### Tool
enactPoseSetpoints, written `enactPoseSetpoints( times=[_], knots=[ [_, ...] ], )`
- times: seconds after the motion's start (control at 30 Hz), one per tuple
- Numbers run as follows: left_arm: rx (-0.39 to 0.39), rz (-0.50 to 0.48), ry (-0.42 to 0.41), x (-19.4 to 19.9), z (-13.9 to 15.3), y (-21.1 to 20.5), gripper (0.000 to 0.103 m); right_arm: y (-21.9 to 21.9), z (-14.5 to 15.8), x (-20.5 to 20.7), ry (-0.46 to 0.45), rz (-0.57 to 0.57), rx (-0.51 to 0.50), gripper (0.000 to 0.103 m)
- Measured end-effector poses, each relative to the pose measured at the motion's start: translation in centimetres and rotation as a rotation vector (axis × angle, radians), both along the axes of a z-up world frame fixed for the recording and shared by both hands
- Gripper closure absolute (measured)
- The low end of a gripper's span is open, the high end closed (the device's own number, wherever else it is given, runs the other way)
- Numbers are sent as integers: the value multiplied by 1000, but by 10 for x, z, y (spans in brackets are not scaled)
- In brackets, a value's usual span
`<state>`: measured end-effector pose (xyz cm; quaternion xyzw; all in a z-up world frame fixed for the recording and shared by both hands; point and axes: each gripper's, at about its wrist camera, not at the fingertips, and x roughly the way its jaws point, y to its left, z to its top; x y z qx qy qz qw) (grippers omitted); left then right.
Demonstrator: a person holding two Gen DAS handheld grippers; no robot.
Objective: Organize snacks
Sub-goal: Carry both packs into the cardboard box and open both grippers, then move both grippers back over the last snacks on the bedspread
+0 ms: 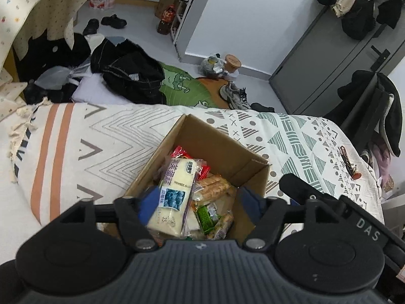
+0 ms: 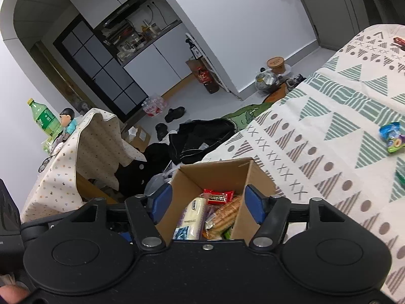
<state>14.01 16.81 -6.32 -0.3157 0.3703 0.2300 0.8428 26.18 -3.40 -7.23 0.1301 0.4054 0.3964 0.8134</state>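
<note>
An open cardboard box (image 1: 222, 149) (image 2: 215, 174) stands on the patterned bedspread (image 1: 106, 136) and holds several snack packets. My left gripper (image 1: 200, 201) hangs open over the box. A pale packet with a blue label (image 1: 174, 190) (image 2: 195, 215) lies slanted between its blue pads (image 1: 148, 202), on top of a red packet (image 1: 181, 152), biscuit packs (image 1: 212, 186) and a green packet (image 1: 206, 214). My right gripper (image 2: 208, 204) is open too, its pads (image 2: 254, 204) spread about as wide as the box, with nothing gripped. A blue snack packet (image 2: 391, 136) lies loose on the bedspread to the right.
Another green wrapper (image 2: 401, 174) shows at the right edge of the bedspread. Small dark items (image 1: 346, 162) lie near the bed's far corner. Black clothes (image 1: 131, 76), shoes (image 1: 235, 96) and a green rug (image 1: 182, 83) cover the floor beyond. A cloth-draped table (image 2: 83, 152) bears a green bottle (image 2: 43, 119).
</note>
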Motion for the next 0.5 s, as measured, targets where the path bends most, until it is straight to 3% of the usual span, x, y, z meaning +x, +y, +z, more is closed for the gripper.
enactPoseSetpoints(
  times=[0.23, 0.5],
  knots=[
    [-5, -15, -8, -1, 7, -7, 18, -17, 15, -3, -34, -14, 6, 26],
    [33, -23, -5, 0, 17, -23, 16, -39, 30, -2, -59, -41, -15, 17]
  ],
)
